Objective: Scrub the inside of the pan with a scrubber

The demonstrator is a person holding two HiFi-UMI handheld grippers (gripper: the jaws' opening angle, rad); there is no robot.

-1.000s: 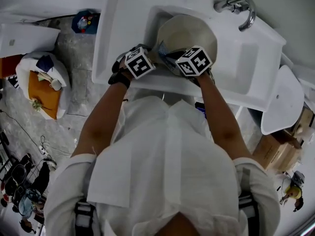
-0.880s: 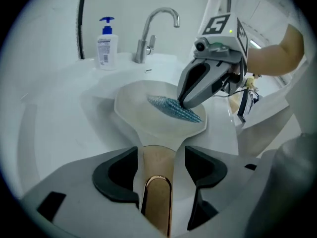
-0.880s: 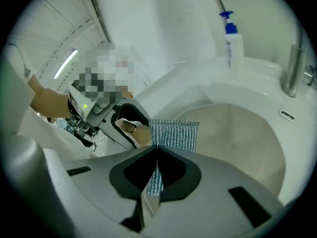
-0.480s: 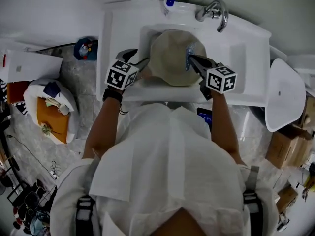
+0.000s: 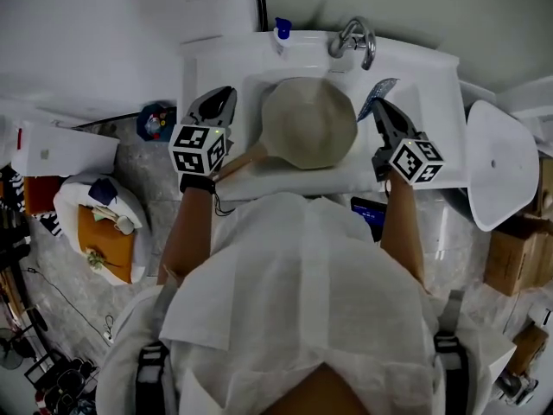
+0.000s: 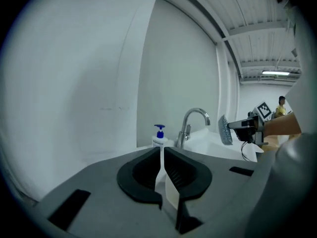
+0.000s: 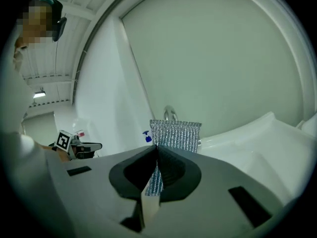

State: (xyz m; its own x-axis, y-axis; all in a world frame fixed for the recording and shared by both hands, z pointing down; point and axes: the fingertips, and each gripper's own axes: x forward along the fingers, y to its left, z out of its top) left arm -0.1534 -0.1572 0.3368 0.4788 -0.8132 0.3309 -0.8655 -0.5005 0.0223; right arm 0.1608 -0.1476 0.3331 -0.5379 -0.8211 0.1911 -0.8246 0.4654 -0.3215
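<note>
A beige pan [image 5: 307, 124] lies in the white sink [image 5: 423, 102], its wooden handle [image 5: 238, 162] pointing to the near left. My left gripper [image 5: 220, 95] hovers left of the pan, over the sink's left ledge. Its jaws have just been closing and now stand shut with nothing between them [image 6: 162, 150]. My right gripper [image 5: 378, 104] is raised at the pan's right, shut on a silvery blue scrubber [image 5: 380, 86], which stands up from the jaws [image 7: 176, 133]. Neither gripper touches the pan.
A chrome faucet [image 5: 354, 37] and a blue-topped soap bottle [image 5: 282, 28] stand at the sink's back. A white lid [image 5: 497, 167] and a cardboard box [image 5: 514, 266] are at the right. A bag with orange contents [image 5: 99, 236] sits on the floor, left.
Both grippers rose out of the sink and moved apart. The left one left the pan's handle and shut empty. The right one carried the scrubber off the pan to the right.
</note>
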